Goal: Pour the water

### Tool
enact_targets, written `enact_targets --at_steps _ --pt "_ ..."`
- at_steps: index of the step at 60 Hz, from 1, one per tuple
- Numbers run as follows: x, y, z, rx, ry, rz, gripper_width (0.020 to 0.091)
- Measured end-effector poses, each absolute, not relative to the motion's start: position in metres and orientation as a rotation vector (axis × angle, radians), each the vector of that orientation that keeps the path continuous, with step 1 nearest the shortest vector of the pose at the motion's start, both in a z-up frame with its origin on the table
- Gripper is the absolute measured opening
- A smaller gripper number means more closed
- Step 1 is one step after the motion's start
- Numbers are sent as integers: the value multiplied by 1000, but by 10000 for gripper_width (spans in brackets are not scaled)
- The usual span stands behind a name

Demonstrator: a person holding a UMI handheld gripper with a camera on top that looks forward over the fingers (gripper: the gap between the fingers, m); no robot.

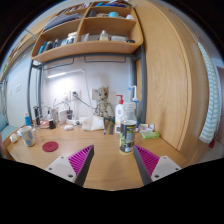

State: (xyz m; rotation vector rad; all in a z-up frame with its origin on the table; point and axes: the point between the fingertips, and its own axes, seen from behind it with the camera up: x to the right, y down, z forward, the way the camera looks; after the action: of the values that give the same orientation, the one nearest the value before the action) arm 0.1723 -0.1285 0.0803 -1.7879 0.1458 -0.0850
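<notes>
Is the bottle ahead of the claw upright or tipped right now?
Upright. The bottle stands on the table with its white cap on top, just beyond the open claw, untouched by either finger.

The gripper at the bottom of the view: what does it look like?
The gripper has two pale, whitish fingers that widen toward the camera. Each carries a magenta pad with fine ridges on its inner face. No cables, markings or sleeve show.
</notes>
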Motion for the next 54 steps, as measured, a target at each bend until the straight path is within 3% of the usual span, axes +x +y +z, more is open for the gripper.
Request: enact_targets --at_steps 24,30,34,37,54 --pt "251 -26 79 -1749 87 -169 789" --pt "245 -12 82 -1730 74 -133 686" --pt "246 -4 90 -1708 71 -134 577" --pt "246 -2 93 -1690 63 -141 450" --pt "247 -1 92 -1678 86 -159 262"
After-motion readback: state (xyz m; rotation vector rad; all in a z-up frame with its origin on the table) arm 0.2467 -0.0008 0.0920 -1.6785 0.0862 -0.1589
